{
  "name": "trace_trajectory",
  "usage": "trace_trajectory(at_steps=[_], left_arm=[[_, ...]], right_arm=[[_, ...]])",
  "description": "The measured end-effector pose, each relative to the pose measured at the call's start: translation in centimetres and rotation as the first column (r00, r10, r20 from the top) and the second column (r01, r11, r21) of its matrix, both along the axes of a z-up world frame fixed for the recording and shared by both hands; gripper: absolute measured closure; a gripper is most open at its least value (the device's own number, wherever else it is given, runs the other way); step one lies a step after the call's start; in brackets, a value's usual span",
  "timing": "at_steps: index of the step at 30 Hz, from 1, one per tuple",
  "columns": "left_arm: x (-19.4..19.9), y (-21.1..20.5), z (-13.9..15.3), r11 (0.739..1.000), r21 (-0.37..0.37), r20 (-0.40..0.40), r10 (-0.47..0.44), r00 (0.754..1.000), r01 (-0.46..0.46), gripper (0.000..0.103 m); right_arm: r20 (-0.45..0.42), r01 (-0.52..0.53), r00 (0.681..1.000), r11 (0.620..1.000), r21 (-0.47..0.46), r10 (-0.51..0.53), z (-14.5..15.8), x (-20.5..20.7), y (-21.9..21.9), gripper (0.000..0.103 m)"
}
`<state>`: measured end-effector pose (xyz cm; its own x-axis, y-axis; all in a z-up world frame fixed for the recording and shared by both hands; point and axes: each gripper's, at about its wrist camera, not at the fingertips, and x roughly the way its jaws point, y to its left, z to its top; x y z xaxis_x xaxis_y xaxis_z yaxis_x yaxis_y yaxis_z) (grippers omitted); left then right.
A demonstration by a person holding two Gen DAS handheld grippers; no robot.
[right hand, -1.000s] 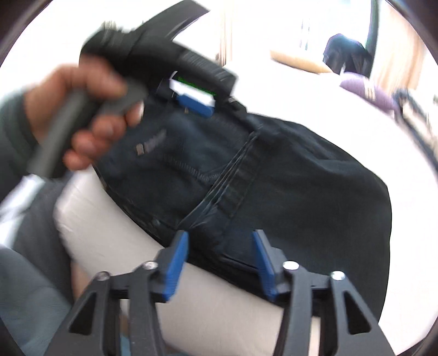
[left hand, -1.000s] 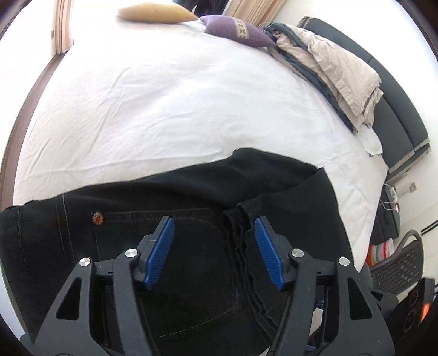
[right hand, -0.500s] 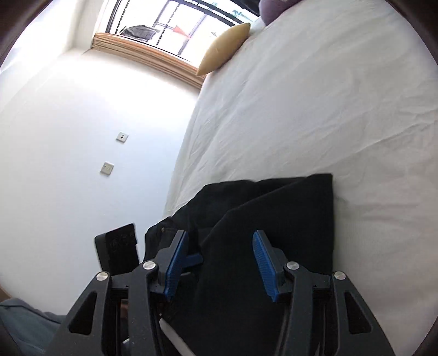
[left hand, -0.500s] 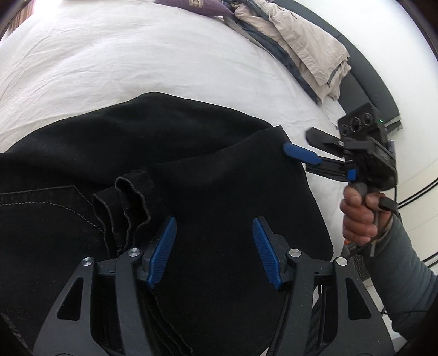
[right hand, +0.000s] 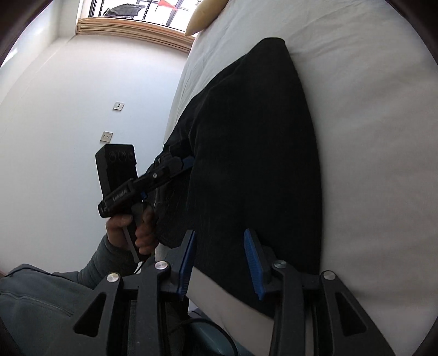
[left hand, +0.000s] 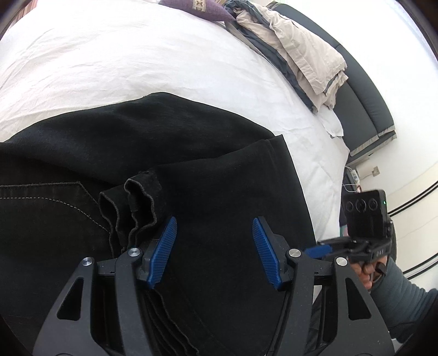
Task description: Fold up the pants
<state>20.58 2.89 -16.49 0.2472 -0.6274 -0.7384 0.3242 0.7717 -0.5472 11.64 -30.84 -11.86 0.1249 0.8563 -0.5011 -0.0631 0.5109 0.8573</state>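
Note:
Black pants [left hand: 191, 153] lie folded on the white bed [left hand: 137, 60], near its front edge, with the leg hems [left hand: 137, 202] bunched on top beside a back pocket. My left gripper [left hand: 215, 246] is open and empty just above the folded cloth. My right gripper [right hand: 219, 257] is open and empty over the pants' [right hand: 254, 150] near end at the mattress edge. The other hand-held gripper shows in each view: the right one in the left wrist view [left hand: 323, 250], the left one in the right wrist view [right hand: 183, 164], its tip at the pants' edge.
A pile of beige and grey clothes [left hand: 295, 49] and a purple cushion [left hand: 197, 8] lie at the far side of the bed. A dark headboard [left hand: 366, 101] runs along the right. A yellow pillow [right hand: 205, 13] lies by the window. A white wall [right hand: 68, 123] is left of the bed.
The right gripper has dropped lower and closer, from beside the pants' far right edge to the bed's near edge. The left gripper has shifted slightly right over the pants. Both stay open.

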Motion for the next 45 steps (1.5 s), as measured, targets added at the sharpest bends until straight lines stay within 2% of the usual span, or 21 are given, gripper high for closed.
trace_trajectory(at_steps=[3,5,9,11,12,16,19,23,26,28,30,31,32,33,34,35,39,40,41,43,45], left_arm=[[-0.8,0.7,0.4,1.000,0.008,0.010,0.020,1.000,-0.020,0.046],[-1.4,2.0,1.1,0.999,0.002,0.019,0.044,0.999,-0.044,0.046],[-4.0,5.8,4.2,0.989,-0.028,0.087,0.149,0.985,-0.147,0.046],[-6.6,8.8,5.9,0.972,-0.052,0.128,0.235,0.964,-0.230,0.041],[-7.9,10.4,6.5,0.959,-0.053,0.144,0.282,0.949,-0.277,0.032],[-14.2,17.7,7.7,0.872,-0.115,0.161,0.489,0.857,-0.476,0.020],[-17.8,23.1,7.6,0.779,-0.118,0.165,0.627,0.762,-0.616,0.015],[-20.0,28.0,5.4,0.679,-0.114,0.043,0.733,0.679,-0.725,0.015],[-20.6,30.1,3.0,0.608,-0.163,-0.072,0.778,0.624,-0.777,0.015],[-19.8,30.7,1.4,0.602,-0.180,-0.114,0.773,0.625,-0.778,0.015],[-18.8,30.7,0.5,0.603,-0.172,-0.144,0.767,0.625,-0.779,0.015],[-18.2,30.9,0.0,0.602,-0.195,-0.170,0.757,0.631,-0.775,0.015],[-17.8,30.5,-0.6,0.598,-0.227,-0.198,0.744,0.638,-0.769,0.015],[-17.4,30.3,-1.5,0.589,-0.231,-0.225,0.742,0.632,-0.774,0.015],[-17.2,30.3,-2.1,0.575,-0.229,-0.245,0.747,0.618,-0.786,0.015],[-17.0,30.4,-2.2,0.563,-0.231,-0.249,0.755,0.607,-0.794,0.014],[-15.9,30.4,-3.0,0.560,-0.238,-0.236,0.759,0.607,-0.793,0.017],[-15.8,30.4,-3.0,0.555,-0.252,-0.238,0.758,0.607,-0.792,0.021],[-15.6,30.3,-3.2,0.557,-0.261,-0.246,0.752,0.612,-0.789,0.038],[-15.3,30.1,-3.5,0.547,-0.254,-0.267,0.753,0.601,-0.798,0.062],[-15.3,30.3,-3.9,0.532,-0.259,-0.288,0.754,0.591,-0.806,0.075]], right_arm=[[0.006,0.001,1.000,0.999,-0.036,-0.001,1.1,-2.6,0.4,0.059],[0.045,0.013,0.999,0.999,-0.034,-0.011,2.5,-3.7,1.0,0.058],[0.148,0.064,0.987,0.998,0.028,-0.067,5.3,-1.9,3.1,0.057],[0.165,0.093,0.981,0.992,0.081,-0.106,5.7,0.2,4.1,0.052],[0.165,0.106,0.979,0.989,0.106,-0.122,5.7,1.3,5.0,0.051],[0.118,0.155,0.977,0.969,0.192,-0.179,4.3,5.0,8.8,0.051],[0.062,0.170,0.980,0.956,0.239,-0.190,2.9,6.2,11.1,0.051],[0.020,0.153,0.986,0.952,0.264,-0.164,2.0,7.6,13.9,0.051],[0.000,0.135,0.990,0.948,0.287,-0.141,1.6,8.3,15.5,0.051],[-0.017,0.118,0.993,0.949,0.294,-0.118,0.8,8.7,16.2,0.050],[-0.078,0.127,0.991,0.968,0.216,-0.113,-1.1,9.3,17.2,0.039],[-0.128,0.139,0.985,0.974,0.180,-0.117,-2.5,9.3,17.3,0.040],[-0.161,0.152,0.979,0.976,0.155,-0.127,-3.7,9.4,17.3,0.049],[-0.175,0.167,0.974,0.977,0.135,-0.143,-4.4,9.1,16.8,0.067],[-0.192,0.187,0.968,0.972,0.140,-0.159,-4.9,9.0,16.4,0.071],[-0.205,0.205,0.964,0.966,0.157,-0.171,-5.2,8.9,15.9,0.075],[-0.192,0.192,0.968,0.969,0.155,-0.161,-5.2,8.7,15.8,0.074],[-0.192,0.193,0.968,0.968,0.158,-0.162,-5.2,8.8,15.8,0.074],[-0.193,0.195,0.968,0.967,0.163,-0.162,-5.3,8.8,15.8,0.074],[-0.193,0.194,0.968,0.966,0.172,-0.160,-5.4,8.8,15.9,0.074],[-0.192,0.195,0.968,0.965,0.178,-0.161,-5.5,8.3,15.0,0.075]])
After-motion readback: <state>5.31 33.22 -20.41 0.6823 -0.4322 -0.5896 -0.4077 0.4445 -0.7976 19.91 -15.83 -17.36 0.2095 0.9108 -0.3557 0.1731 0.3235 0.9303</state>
